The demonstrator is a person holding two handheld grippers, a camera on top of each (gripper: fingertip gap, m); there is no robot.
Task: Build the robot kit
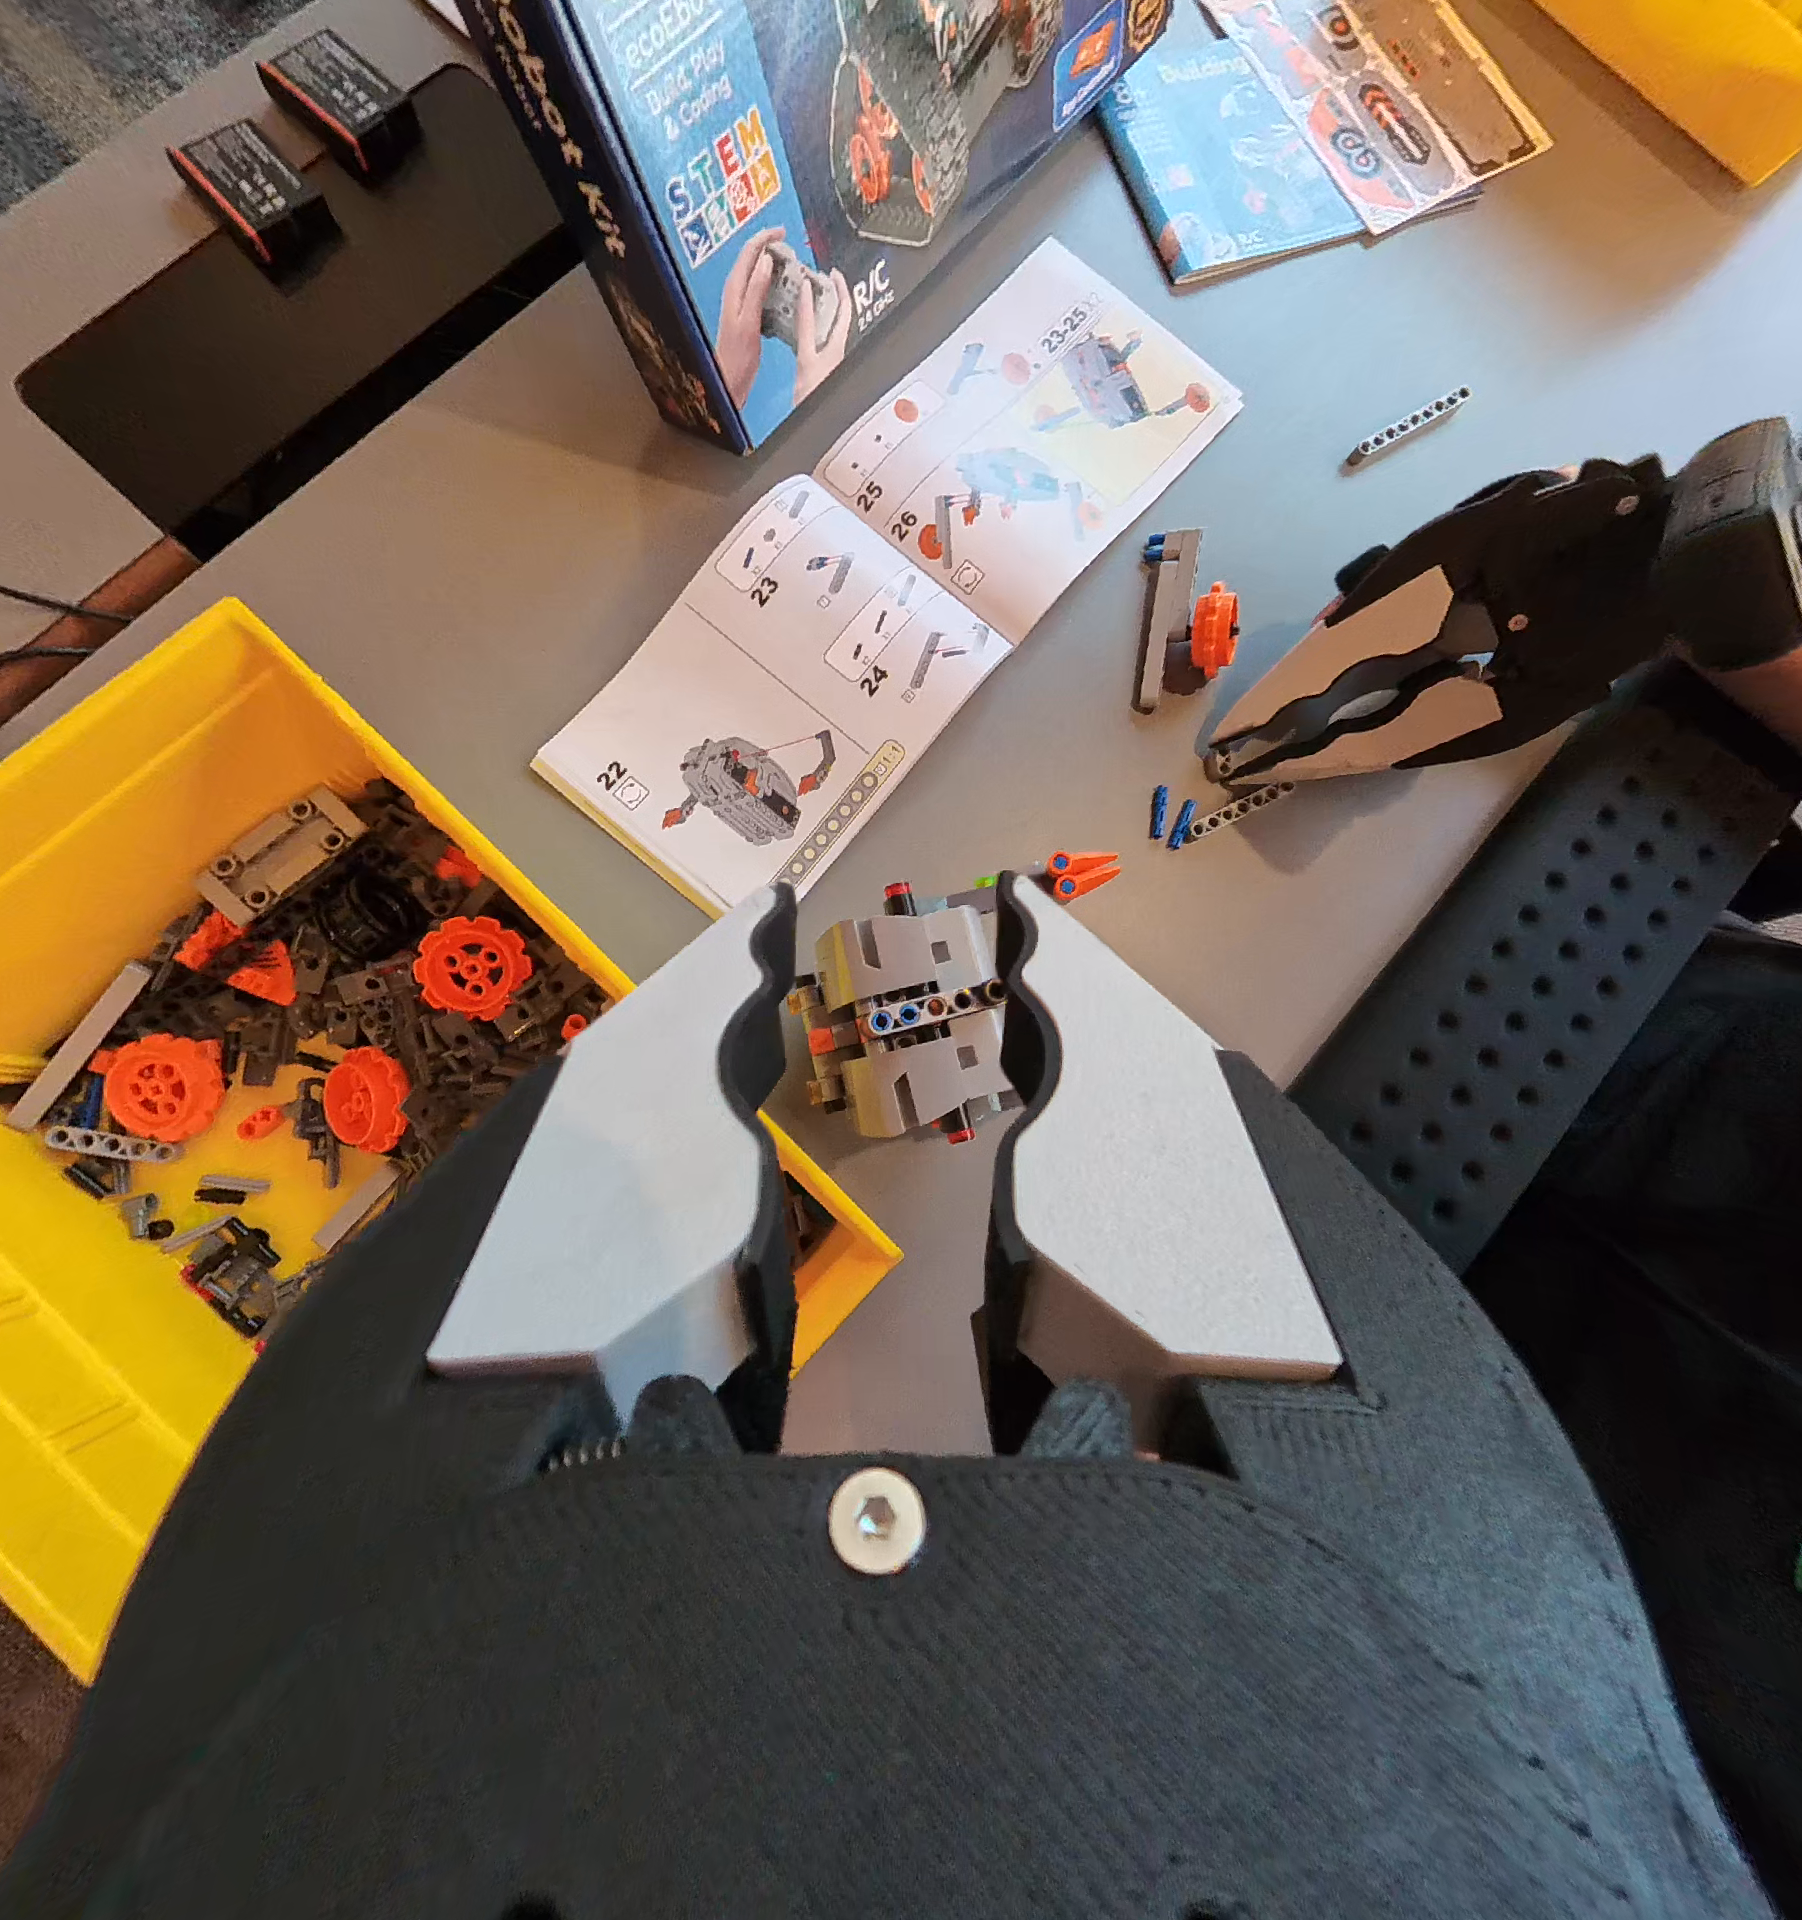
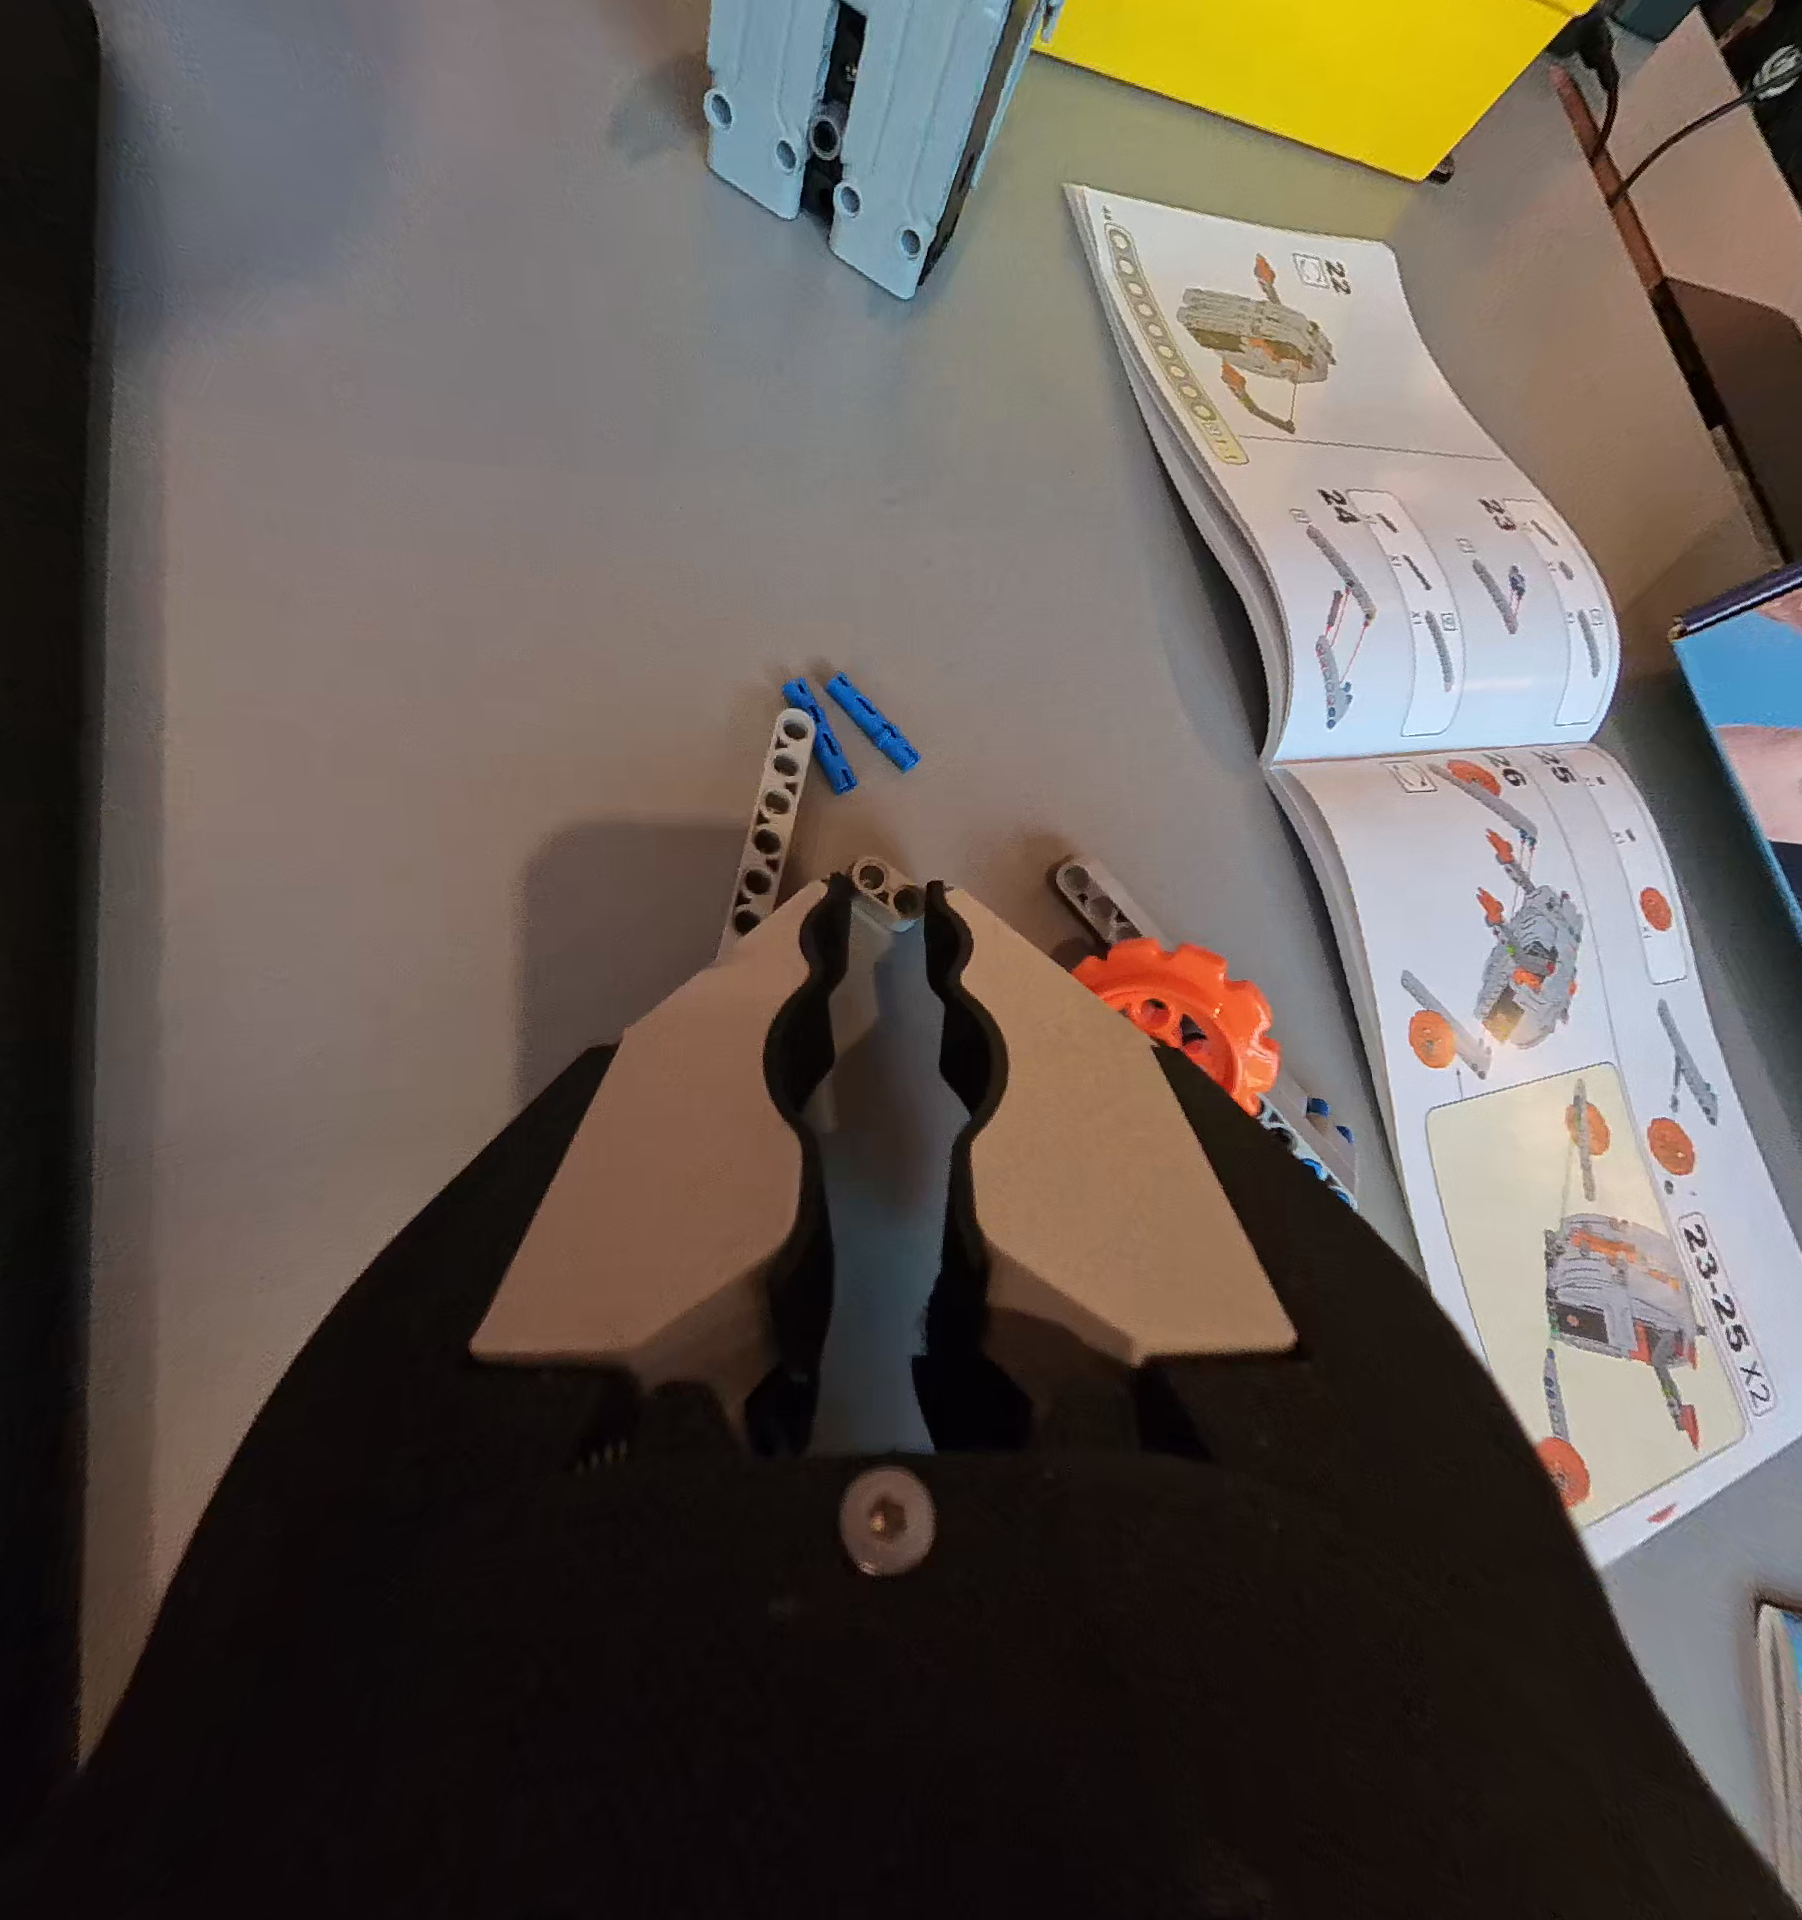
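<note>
My left gripper (image 1: pixel 897 899) is open over a grey block-built body (image 1: pixel 907 1023) that stands on the grey table (image 1: pixel 461 540). Its jaws sit on either side of the body; I cannot tell if they touch it. The body also shows in the right wrist view (image 2: pixel 855 135). My right gripper (image 2: pixel 886 894) is shut on a short grey holed beam (image 2: pixel 881 881), tips down at the table, and shows in the left wrist view (image 1: pixel 1224 764). A long grey holed beam (image 2: pixel 772 821) and two blue pins (image 2: pixel 819 732) lie just beyond its tips.
A yellow bin (image 1: pixel 97 1299) of loose parts stands at the left. An open instruction booklet (image 1: pixel 876 582) lies mid-table, and the kit box (image 1: pixel 720 208) is behind it. An orange wheel on a grey beam (image 2: pixel 1177 1018), orange cones (image 1: pixel 1084 871), and a spare beam (image 1: pixel 1406 424) lie nearby.
</note>
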